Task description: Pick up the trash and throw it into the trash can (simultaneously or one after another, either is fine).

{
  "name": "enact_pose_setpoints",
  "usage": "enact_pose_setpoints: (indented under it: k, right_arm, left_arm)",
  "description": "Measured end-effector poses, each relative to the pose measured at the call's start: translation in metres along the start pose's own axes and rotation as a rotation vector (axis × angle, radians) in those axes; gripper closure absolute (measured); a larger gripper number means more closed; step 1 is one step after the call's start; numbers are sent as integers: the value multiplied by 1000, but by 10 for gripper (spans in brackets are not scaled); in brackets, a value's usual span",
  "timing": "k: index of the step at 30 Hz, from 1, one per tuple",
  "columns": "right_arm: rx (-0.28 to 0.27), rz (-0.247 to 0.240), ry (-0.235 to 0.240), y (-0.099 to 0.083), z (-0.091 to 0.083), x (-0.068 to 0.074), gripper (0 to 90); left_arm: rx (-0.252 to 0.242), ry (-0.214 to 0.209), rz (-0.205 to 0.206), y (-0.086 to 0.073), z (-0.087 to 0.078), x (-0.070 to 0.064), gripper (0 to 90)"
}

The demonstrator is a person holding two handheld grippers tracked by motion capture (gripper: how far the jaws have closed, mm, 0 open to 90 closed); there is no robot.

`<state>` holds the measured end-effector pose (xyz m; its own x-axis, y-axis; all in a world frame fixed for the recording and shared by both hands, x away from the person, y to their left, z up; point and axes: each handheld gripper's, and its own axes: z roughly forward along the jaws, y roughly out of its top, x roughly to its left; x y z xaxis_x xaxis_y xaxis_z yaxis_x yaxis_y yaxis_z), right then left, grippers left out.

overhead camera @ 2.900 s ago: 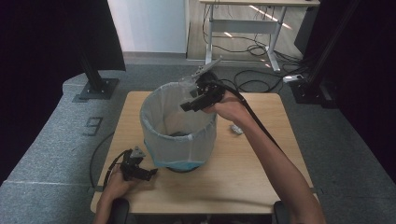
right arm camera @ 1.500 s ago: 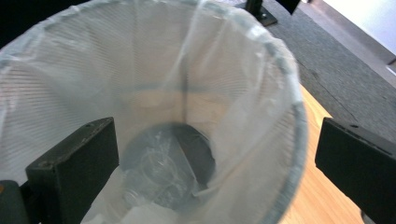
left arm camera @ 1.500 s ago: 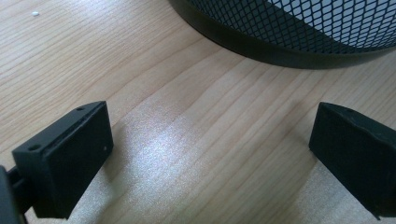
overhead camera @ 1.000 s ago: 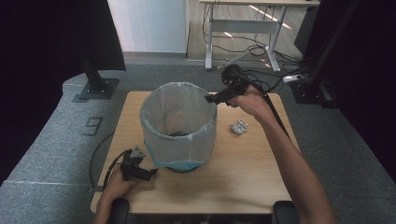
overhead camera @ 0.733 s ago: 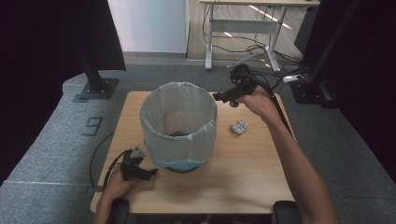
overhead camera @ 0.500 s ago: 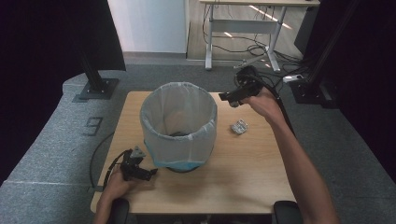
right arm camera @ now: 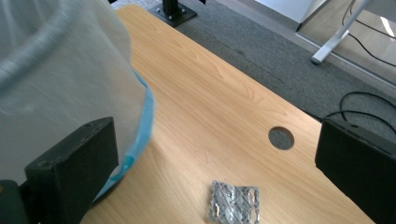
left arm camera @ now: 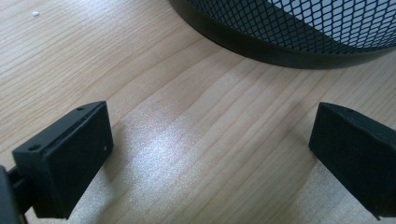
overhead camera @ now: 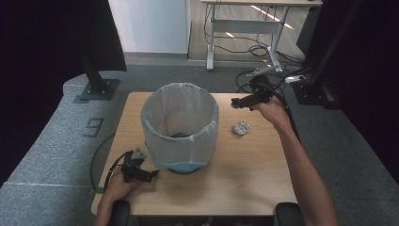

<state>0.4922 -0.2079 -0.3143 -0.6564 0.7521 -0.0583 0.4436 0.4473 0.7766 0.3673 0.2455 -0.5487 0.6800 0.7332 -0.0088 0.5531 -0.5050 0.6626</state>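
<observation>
Right gripper [overhead camera: 234,103] spread wide above crinkled silver blister pack [right arm camera: 233,201], left gripper [left arm camera: 210,154] spread beside mesh bin [overhead camera: 180,126]

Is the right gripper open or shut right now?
Open: the right gripper shows its black jaws wide apart, empty, above the silver blister pack lying on the wooden table.

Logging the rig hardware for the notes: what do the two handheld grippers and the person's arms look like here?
Both are black. The left gripper carries a grey three-cornered plate on top and trails a black cable looping over the table edge. The right gripper trails a black cable along the forearm. Close up, the jaws are blocky matt black pads with small screw holes. The forearms are bare, no sleeves visible.
</observation>
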Motion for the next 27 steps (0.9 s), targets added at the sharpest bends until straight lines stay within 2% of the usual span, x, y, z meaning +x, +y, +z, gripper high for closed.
enact_pose_setpoints:
  k: [15, 23, 27]
  right_arm:
    - [18, 51, -37, -42, 26, -20, 0]
    - [58, 113, -40, -67, 44, -27, 0]
    - [92, 121, -46, -80, 52, -30, 0]
  left_arm:
    - [0, 0, 0, 0, 0, 0, 0]
    - [0, 0, 0, 0, 0, 0, 0]
    - [0, 0, 0, 0, 0, 0, 0]
